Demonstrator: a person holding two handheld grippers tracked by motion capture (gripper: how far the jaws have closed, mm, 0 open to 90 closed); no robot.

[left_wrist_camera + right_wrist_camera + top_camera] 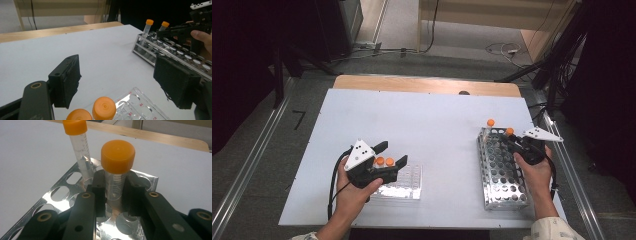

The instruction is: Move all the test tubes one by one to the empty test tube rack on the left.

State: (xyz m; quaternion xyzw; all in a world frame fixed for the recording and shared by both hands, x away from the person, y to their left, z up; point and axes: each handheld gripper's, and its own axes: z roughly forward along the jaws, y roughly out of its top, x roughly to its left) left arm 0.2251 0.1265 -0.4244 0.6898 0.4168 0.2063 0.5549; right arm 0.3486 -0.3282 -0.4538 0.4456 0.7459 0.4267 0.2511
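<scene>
Right gripper (pixel 113 192), at the far end of the metal rack (pixel 502 172) on the table's right, has its jaws clamped on an orange-capped tube (pixel 117 170) standing in a hole beside a second tube (pixel 78 145). Left gripper (pixel 384 162) hovers with jaws apart over the clear plastic rack (pixel 404 186) near left, where two capped tubes (pixel 103 108) wait. We judge the transfer half done.
</scene>
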